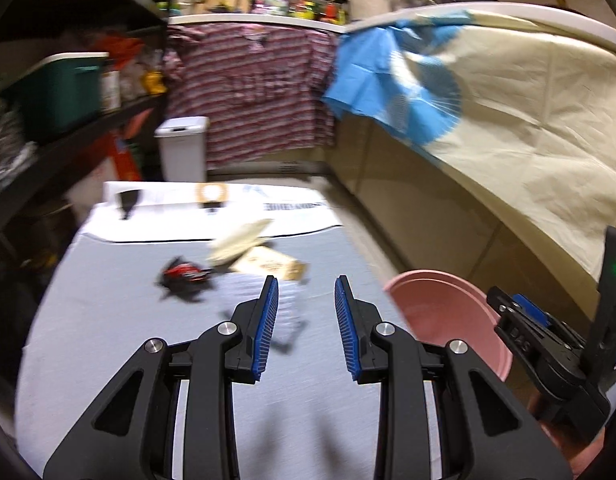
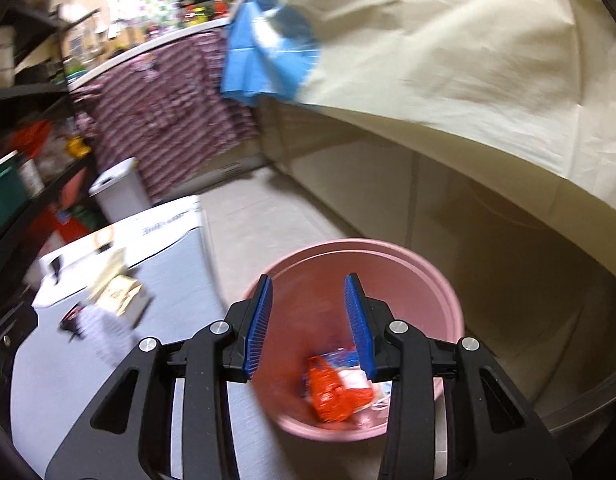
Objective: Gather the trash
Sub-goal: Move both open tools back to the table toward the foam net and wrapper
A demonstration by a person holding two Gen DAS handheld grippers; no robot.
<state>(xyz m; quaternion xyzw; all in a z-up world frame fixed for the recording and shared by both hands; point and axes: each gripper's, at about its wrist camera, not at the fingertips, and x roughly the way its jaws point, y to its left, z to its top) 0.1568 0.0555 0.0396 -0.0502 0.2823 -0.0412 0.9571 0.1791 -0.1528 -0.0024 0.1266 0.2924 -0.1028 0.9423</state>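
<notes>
Now both grippers gape, empty — right gripper (image 2: 308,312) above the pink bin (image 2: 448,280), left gripper (image 1: 305,320) beside it — orange wrapper (image 2: 332,392) inside.

One pink bin (image 2: 448,280), one red wrapper (image 1: 183,274), one tan packet (image 1: 273,266), one white lidded bin (image 1: 183,148).

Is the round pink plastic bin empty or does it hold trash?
Not empty: the round pink plastic bin holds an orange crumpled wrapper and white scraps at its bottom.
</notes>
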